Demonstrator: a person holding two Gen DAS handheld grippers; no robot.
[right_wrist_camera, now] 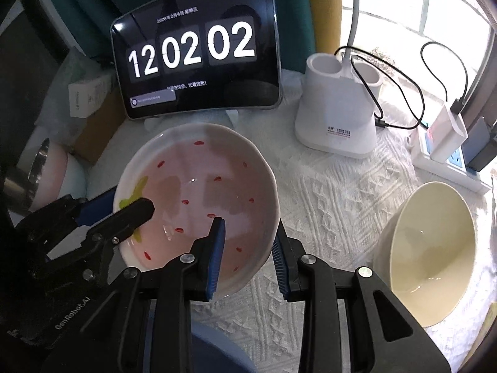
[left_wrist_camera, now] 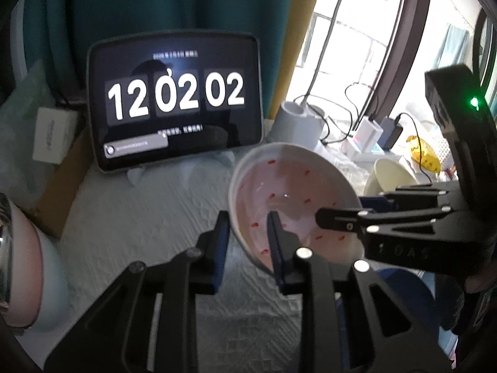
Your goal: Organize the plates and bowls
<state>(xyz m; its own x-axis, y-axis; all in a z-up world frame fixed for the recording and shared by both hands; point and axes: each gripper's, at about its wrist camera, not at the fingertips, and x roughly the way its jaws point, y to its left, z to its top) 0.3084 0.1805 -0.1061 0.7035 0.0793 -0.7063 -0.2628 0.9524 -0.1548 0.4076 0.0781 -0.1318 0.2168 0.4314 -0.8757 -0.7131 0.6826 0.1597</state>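
A pink strawberry-pattern bowl [left_wrist_camera: 292, 199] [right_wrist_camera: 198, 192] is held tilted above the white tablecloth. My left gripper [left_wrist_camera: 248, 233] straddles its left rim, one finger inside and one outside; it also shows in the right wrist view [right_wrist_camera: 124, 208]. My right gripper [right_wrist_camera: 248, 239] straddles its near right rim; it also shows in the left wrist view [left_wrist_camera: 338, 214]. Both sets of jaws stand wide, and I cannot tell whether they pinch the rim. A cream bowl [right_wrist_camera: 431, 258] [left_wrist_camera: 388, 177] lies tilted at the right. A blue dish [right_wrist_camera: 217, 351] [left_wrist_camera: 403, 298] sits below the bowl.
A tablet clock [left_wrist_camera: 174, 99] [right_wrist_camera: 195, 49] stands at the back. A white lamp base [right_wrist_camera: 338, 108] with cables, a power strip [right_wrist_camera: 444, 152] and chargers are at the right. A pink cup with a metal rim [left_wrist_camera: 18, 255] [right_wrist_camera: 49, 171] is at the left, by boxes.
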